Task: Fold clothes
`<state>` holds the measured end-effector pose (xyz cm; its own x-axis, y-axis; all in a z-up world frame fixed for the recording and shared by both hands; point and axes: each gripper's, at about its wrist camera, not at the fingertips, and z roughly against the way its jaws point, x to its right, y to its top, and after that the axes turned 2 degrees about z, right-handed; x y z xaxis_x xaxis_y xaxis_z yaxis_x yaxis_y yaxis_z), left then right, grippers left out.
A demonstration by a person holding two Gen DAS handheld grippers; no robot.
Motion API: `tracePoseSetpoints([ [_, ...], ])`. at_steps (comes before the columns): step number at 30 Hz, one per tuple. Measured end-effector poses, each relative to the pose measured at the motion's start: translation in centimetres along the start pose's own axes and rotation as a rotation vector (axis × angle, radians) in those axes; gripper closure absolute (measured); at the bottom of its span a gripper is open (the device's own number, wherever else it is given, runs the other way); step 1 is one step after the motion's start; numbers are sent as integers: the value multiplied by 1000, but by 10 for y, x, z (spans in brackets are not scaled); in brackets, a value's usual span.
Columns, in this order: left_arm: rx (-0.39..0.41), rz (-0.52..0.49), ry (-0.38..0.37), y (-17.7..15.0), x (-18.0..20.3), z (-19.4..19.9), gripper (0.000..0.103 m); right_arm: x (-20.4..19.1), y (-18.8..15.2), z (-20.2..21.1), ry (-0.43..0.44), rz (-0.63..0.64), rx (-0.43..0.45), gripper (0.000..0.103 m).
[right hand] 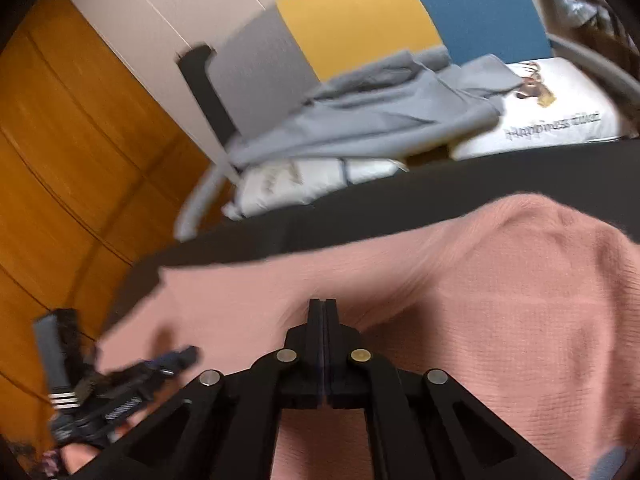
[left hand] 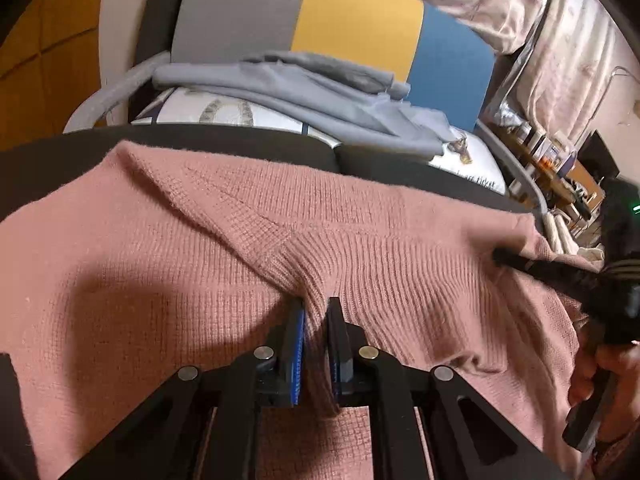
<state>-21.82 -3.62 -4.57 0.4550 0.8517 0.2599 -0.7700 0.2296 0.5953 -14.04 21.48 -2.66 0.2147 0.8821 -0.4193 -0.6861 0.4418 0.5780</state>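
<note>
A pink knit sweater (left hand: 160, 240) lies spread over a black surface (left hand: 240, 140). My left gripper (left hand: 316, 304) is shut on a pinched-up fold of its ribbed part, and the fabric fills the gap between the blue pads. My right gripper (right hand: 324, 303) has its jaws pressed flat together over the sweater (right hand: 500, 280); I see no fabric between them. In the left wrist view the right gripper's (left hand: 500, 258) tip rests against the sweater near its right edge. The left gripper (right hand: 188, 354) shows blurred at the lower left of the right wrist view.
A crumpled grey garment (left hand: 300, 88) lies on a white printed pillow (left hand: 224, 112) on a chair with a grey, yellow and blue back (left hand: 352, 16), just beyond the black surface. Wooden floor (right hand: 60, 160) is at the left. Cluttered shelves (left hand: 560, 168) stand at the far right.
</note>
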Motion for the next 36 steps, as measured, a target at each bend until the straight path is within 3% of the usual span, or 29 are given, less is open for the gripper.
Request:
tracePoseSetpoints([
  [2, 26, 1, -10, -3, -2, 1, 91, 7, -11, -12, -5, -27, -38, 103],
  [5, 31, 101, -97, -2, -20, 0, 89, 21, -17, -10, 109, -130, -13, 101],
  [6, 33, 134, -123, -2, -25, 0, 89, 26, -18, -9, 148, -171, -14, 97],
  [7, 35, 166, -144, -2, -30, 0, 89, 31, -19, -9, 178, -214, -19, 82],
  [8, 38, 196, -165, -3, -35, 0, 89, 36, -21, -8, 209, -257, -24, 74],
  [10, 48, 231, -185, -7, -38, 0, 88, 44, -22, -7, 247, -348, -25, 67],
  [12, 49, 230, -176, -6, -34, -2, 86, 44, -22, -6, 236, -393, -35, 66],
  [15, 47, 203, -140, 5, -24, -7, 85, 32, -17, -9, 168, -347, -59, 67],
  [17, 48, 180, -115, 16, -18, -11, 85, 23, -4, -19, 118, -292, -69, 100],
  [18, 53, 177, -108, 22, -17, -14, 85, 18, 5, -23, 83, -252, -65, 103],
  [22, 48, 177, -93, 39, -19, -26, 85, 11, 48, -28, -34, -144, 27, 103],
  [24, 56, 200, -133, 30, -29, -26, 85, 19, 55, -23, 6, -207, 40, 101],
  [26, 66, 230, -186, 22, -38, -24, 85, 30, 49, -14, 117, -329, 43, 90],
  [27, 74, 273, -231, 18, -47, -23, 85, 34, 41, -10, 149, -368, 25, 63],
  [28, 81, 322, -263, 14, -54, -22, 85, 38, 31, -6, 163, -402, 11, 43],
  [31, 85, 386, -306, 11, -64, -24, 85, 45, 1, -7, 182, -446, -37, 44],
  [33, 74, 356, -271, 15, -58, -24, 85, 40, 0, -12, 199, -419, -25, 45],
  [34, 69, 339, -251, 18, -54, -23, 85, 35, 3, -15, 195, -394, -14, 52],
  [35, 67, 323, -235, 22, -49, -21, 86, 30, 8, -20, 178, -363, -14, 66],
  [36, 75, 314, -234, 26, -45, -19, 89, 23, 15, -26, 152, -327, -24, 94],
])
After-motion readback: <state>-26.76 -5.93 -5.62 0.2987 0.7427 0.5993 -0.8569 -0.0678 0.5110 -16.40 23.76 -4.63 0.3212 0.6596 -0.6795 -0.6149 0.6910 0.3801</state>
